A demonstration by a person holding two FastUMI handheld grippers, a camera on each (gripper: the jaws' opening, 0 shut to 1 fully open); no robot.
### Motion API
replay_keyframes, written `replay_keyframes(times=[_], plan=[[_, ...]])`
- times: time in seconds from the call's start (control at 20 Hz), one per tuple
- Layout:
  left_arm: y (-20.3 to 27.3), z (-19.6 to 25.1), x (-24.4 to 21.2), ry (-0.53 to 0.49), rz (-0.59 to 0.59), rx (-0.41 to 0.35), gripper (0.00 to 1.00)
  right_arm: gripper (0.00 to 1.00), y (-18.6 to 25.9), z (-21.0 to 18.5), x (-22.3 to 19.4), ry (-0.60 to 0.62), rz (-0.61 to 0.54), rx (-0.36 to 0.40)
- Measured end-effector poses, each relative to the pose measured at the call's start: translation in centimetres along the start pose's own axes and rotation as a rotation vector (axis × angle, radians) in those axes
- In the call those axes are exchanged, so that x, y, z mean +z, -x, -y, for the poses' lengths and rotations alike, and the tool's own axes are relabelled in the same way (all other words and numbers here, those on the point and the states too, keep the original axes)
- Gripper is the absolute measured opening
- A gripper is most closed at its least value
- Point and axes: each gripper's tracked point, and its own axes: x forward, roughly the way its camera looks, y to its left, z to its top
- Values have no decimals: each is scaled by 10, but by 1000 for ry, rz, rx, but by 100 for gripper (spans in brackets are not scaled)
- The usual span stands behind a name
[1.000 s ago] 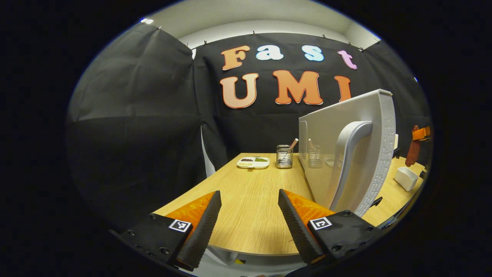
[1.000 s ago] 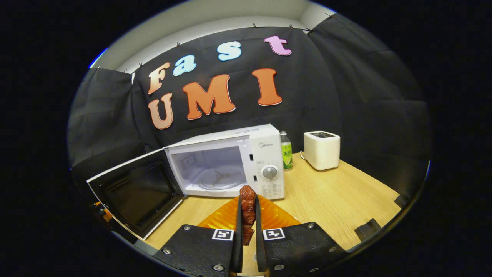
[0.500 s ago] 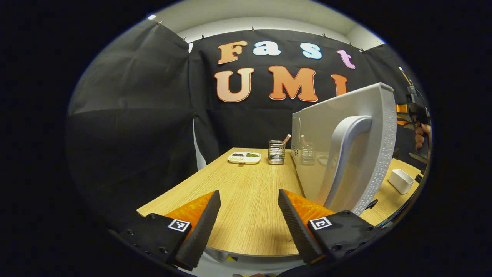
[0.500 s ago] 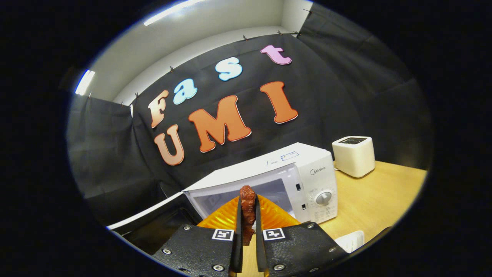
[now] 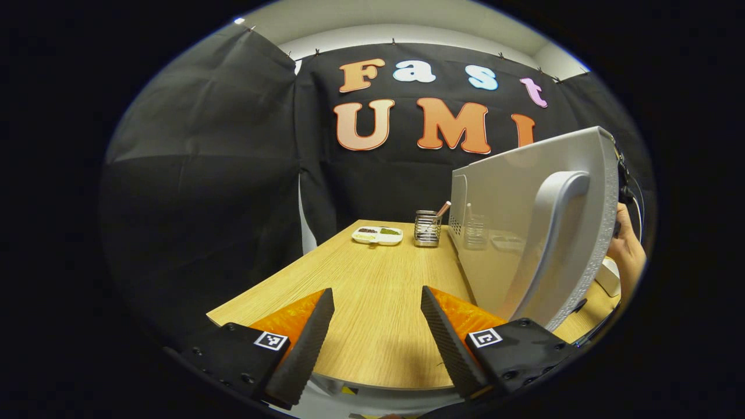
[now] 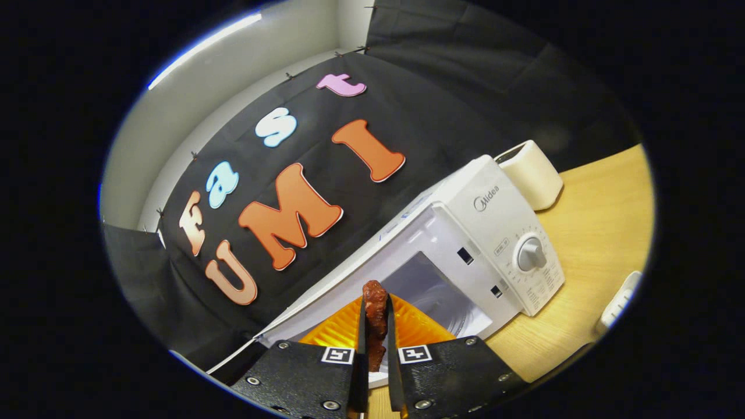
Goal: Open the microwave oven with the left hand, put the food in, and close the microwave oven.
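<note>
Even overhead light; ceiling strip light [image 6: 201, 43] glares in right gripper view. Wooden table [image 5: 372, 291] bright, soft shadows. Strong fisheye bending at edges; microwave door [image 5: 541, 221] curves. Focus sharp; right gripper view tilted.

The microwave [image 6: 465, 244] cavity gapes unobstructed, its swung-out door [image 5: 541, 227] walling off the table's [image 5: 372, 302] right side.

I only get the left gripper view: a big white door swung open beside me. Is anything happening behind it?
Observer: Yes. The right gripper is shut on a reddish-brown piece of food.
Operator: Where is it pointing?
Observer: At the open cavity of the microwave oven, close in front of it.
Operator: Anything beyond the oven?
Observer: A white toaster stands past it on the wooden table.
</note>
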Motion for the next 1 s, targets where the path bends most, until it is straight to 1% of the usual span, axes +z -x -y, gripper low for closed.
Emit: replay_keyframes(times=[0.15, 0.3, 0.45, 0.7, 0.85, 0.9, 1.0], plan=[[-5, -9, -2, 17, -9, 11, 97, 13, -25, 2, -20, -36, 5, -30], [-6, -20, -4, 17, -16, 33, 97, 14, -47, 4, -50, -91, -35, -61], [-7, -25, -4, 14, -22, 42, 97, 14, -65, 5, -67, -108, -39, -72], [-4, -33, 1, 2, -17, 59, 96, 13, -99, 11, -91, -105, -43, -127], [-1, -39, 2, -1, -18, 73, 96, 13, -108, 17, -101, -99, -42, -145], [0, -41, 2, 1, -20, 77, 96, 13, -110, 17, -101, -96, -34, -139], [0, -40, 1, 10, -25, 78, 96, 14, -109, 19, -101, -51, -21, -152]])
